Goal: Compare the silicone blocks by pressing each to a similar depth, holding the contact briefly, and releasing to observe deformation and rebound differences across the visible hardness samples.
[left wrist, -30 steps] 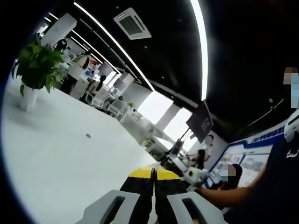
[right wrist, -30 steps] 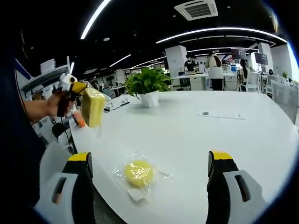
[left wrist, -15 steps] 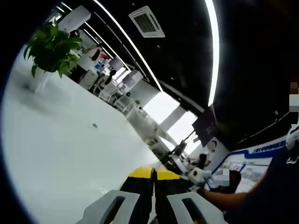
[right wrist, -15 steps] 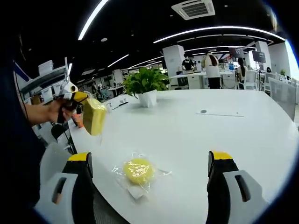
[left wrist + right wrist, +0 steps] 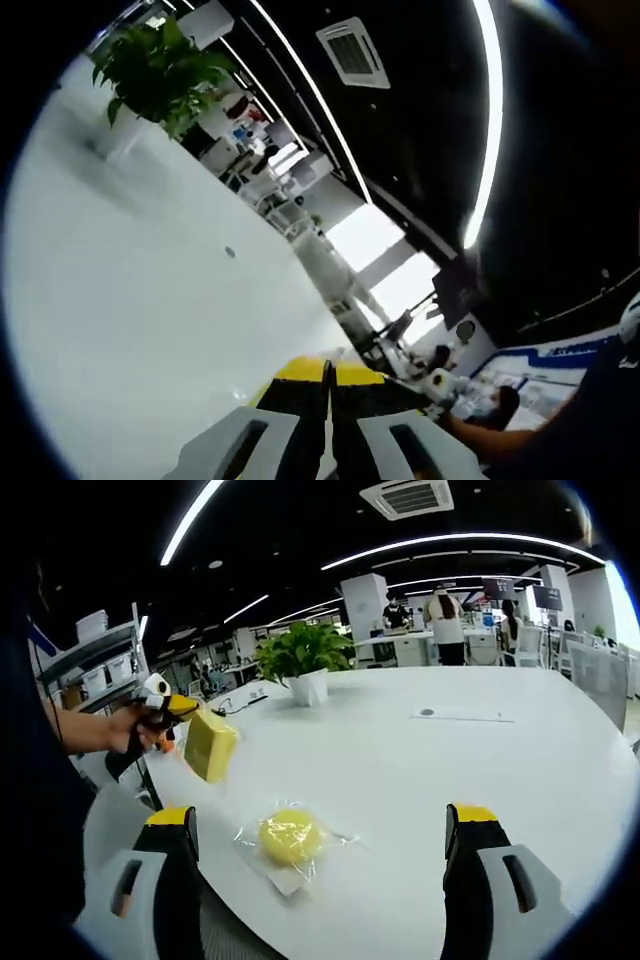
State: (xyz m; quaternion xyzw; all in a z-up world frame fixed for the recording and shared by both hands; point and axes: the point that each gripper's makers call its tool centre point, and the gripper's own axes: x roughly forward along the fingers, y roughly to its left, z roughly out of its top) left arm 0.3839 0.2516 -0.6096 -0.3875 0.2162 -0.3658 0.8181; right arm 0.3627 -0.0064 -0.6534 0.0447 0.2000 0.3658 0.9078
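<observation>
A round yellow silicone block (image 5: 288,837) in a clear bag lies on the white table (image 5: 420,780), low between the jaws of my right gripper (image 5: 320,818), which stand wide open around nothing. At the left of the right gripper view, a hand holds my left gripper (image 5: 188,712) shut on a square yellow block (image 5: 210,746), which hangs tilted just above the table's left edge. In the left gripper view the left gripper (image 5: 327,372) has its yellow-tipped jaws pressed together. The block itself is hidden there.
A potted plant (image 5: 303,662) stands mid-table, with a small dark round mark (image 5: 427,712) on the surface to its right. Office desks, chairs and standing people (image 5: 445,630) fill the background. A shelf (image 5: 95,670) stands at the far left.
The left gripper has swung down and forward with the square block, tilting it closer to the table. The left gripper view has rolled with it. The right gripper has barely moved.
</observation>
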